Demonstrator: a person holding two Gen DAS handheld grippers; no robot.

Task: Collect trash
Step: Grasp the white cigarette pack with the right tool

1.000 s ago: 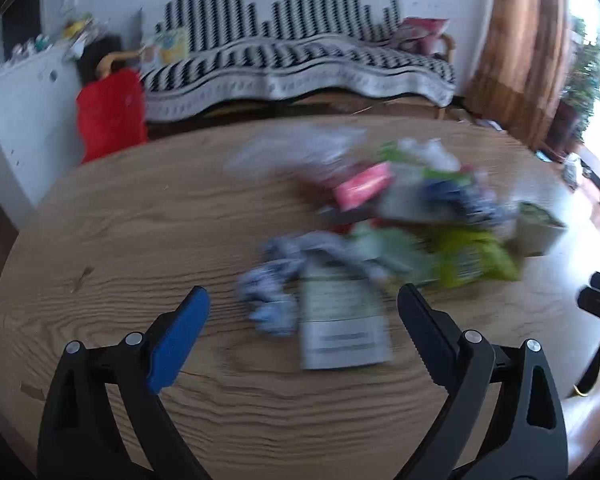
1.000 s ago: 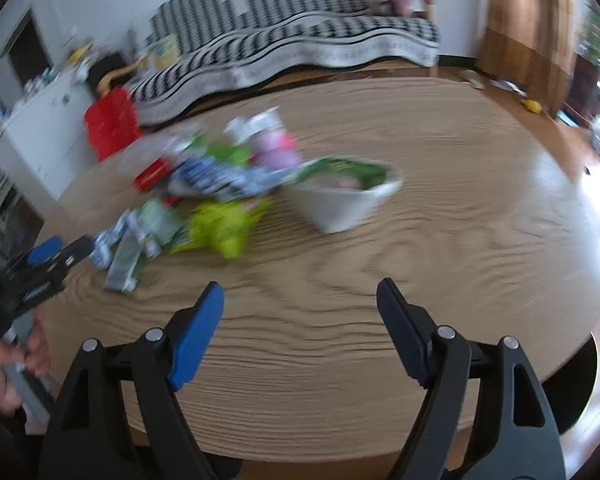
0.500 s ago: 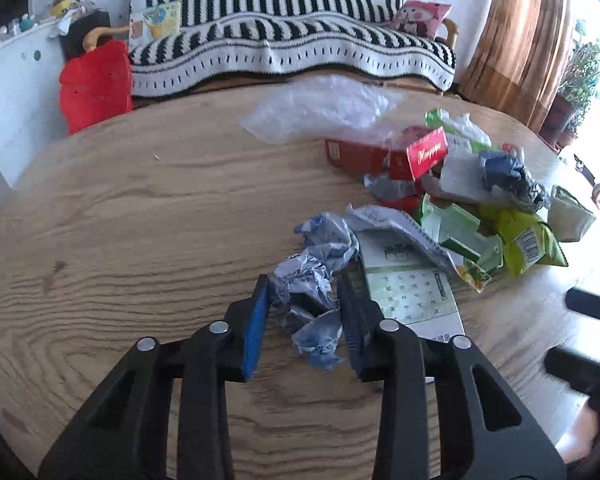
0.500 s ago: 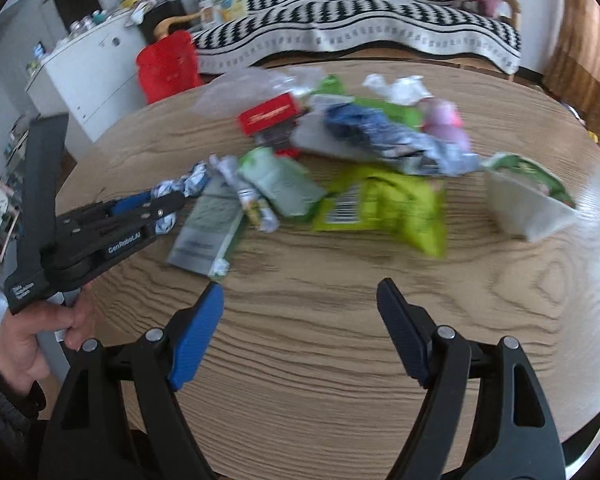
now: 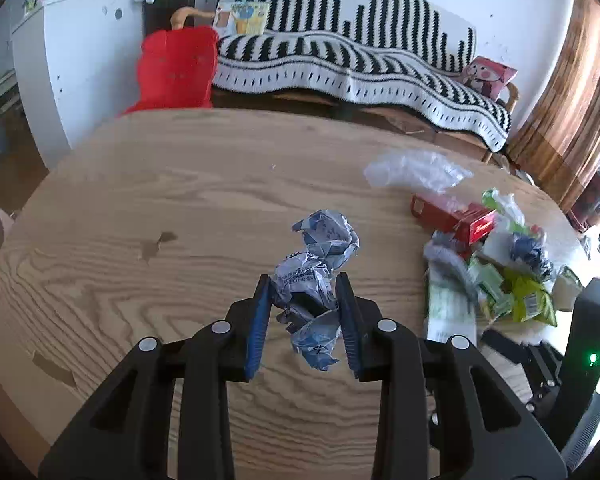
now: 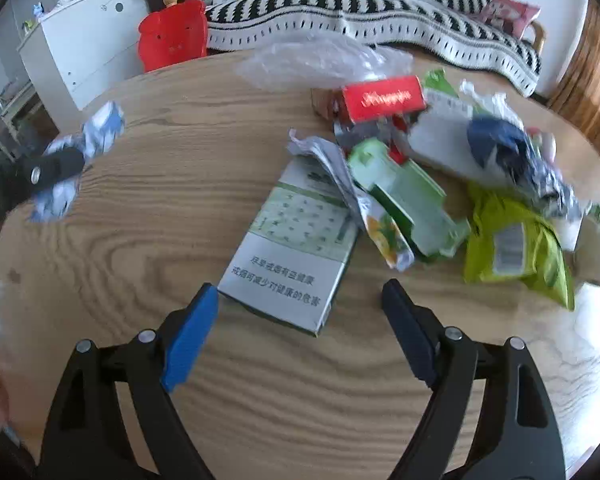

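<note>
Nearest to my left camera, the left gripper (image 5: 305, 316) has its jaws pressed onto a crumpled paper wrapper (image 5: 316, 276). The wrapper is white and blue; its top bulges out above the jaws and its lower end hangs below them. I cannot tell for sure if it is lifted off the worktop (image 5: 140, 240). In the right camera this same wrapper appears at the far left edge, blurred and partly hidden by the black gripper.

The right gripper (image 6: 296, 320) holds nothing; its jaws stand wide apart, low over the wood. Just beyond them lies a flat cigarette box (image 6: 292, 248), grey and green, with its near corner between the jaws.

Behind the box is the trash heap: a torn green carton (image 6: 404, 196), a yellow-green snack bag (image 6: 516, 248), a red box (image 6: 384, 98) and a clear plastic bag (image 6: 320, 60). The right side of the heap is smeared by motion, so I cannot make out the blue and white pieces there. A white cup at the right edge is cut off.

Farthest, beyond the worktop, I see a striped sofa (image 5: 360, 64) and a red chair (image 5: 176, 68).
</note>
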